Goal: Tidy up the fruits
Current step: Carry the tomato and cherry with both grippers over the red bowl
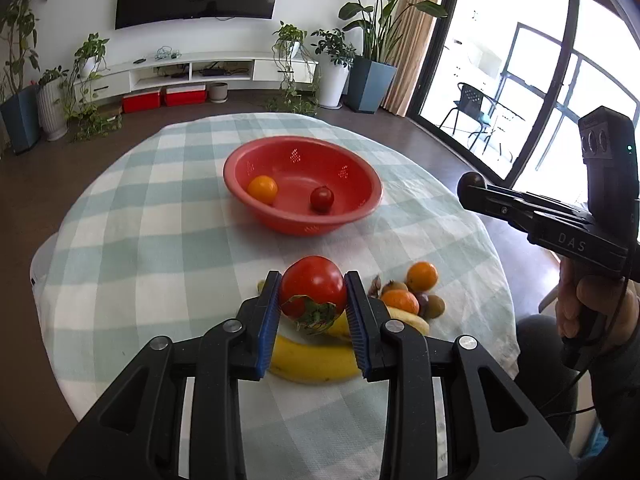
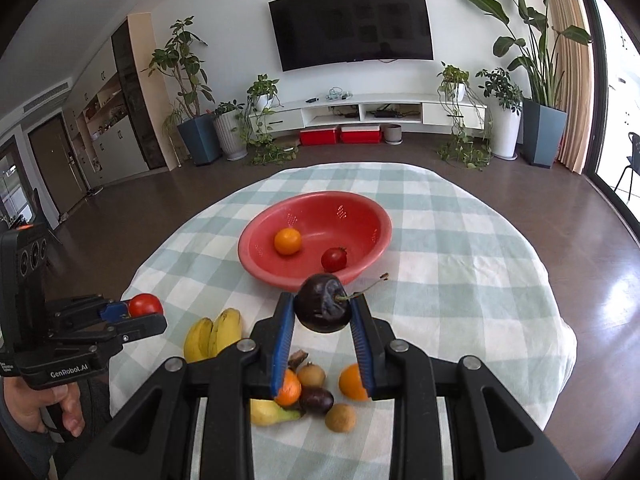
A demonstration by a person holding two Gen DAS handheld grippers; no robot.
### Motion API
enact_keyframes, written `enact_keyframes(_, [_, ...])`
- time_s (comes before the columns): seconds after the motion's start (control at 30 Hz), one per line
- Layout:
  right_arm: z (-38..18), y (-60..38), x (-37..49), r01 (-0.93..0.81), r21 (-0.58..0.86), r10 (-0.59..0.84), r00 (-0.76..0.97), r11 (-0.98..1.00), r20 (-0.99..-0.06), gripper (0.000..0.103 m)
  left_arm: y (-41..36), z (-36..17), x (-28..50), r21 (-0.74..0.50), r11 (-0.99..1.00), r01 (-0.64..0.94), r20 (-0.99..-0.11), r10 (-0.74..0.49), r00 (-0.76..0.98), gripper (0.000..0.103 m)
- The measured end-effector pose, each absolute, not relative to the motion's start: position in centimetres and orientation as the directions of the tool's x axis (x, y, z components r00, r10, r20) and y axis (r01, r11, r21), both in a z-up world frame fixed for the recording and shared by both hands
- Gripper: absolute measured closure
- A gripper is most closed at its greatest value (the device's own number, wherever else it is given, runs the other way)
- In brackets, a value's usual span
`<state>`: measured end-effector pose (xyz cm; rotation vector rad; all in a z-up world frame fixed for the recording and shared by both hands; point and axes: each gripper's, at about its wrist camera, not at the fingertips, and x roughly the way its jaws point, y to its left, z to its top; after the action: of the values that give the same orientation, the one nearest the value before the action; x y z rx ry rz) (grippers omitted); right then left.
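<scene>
While jaws pinch it, tomato (image 1: 313,288) sits centred.

The left tongs (image 1: 313,296) clamp a red tomato (image 1: 313,286) between their blue pads (image 1: 269,316), above two bananas (image 1: 316,356) on the checked table (image 1: 160,240). Just right lie oranges (image 1: 422,276) and small brown fruits (image 1: 434,306). The red bowl (image 1: 260,160) beyond holds an orange and a small tomato (image 1: 322,199). At right, the right tongs (image 1: 470,186) grip a dark fruit (image 1: 474,179).
</scene>
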<state>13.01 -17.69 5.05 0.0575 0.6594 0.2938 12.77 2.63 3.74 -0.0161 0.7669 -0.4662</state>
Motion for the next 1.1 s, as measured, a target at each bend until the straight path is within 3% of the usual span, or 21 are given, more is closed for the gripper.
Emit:
enact_keyframes(0.33, [4.9,-16.9,18.0,-0.299,0.146,0.324,0.718,0.943,-0.616,0.072,-1.1,5.5,21.3,-0.104,0.883,0.457,-0.698,-0.392,0.599,0.074])
enact_keyframes(0.77, [1.4,-16.0,28.2,-0.300,0.199,0.345,0.585,0.933,-0.734,0.072,-5.4,0.0,29.9,-0.022,0.876,0.482,-0.808,-0.299,0.507,0.074])
enact_keyframes(1.1, [-2.0,-15.1,32.1,-0.272,0.192,0.312,0.521,0.943,-0.794,0.072,-6.8,-3.2,32.6,0.022,0.866,0.499,-0.832,-0.260,0.490,0.074])
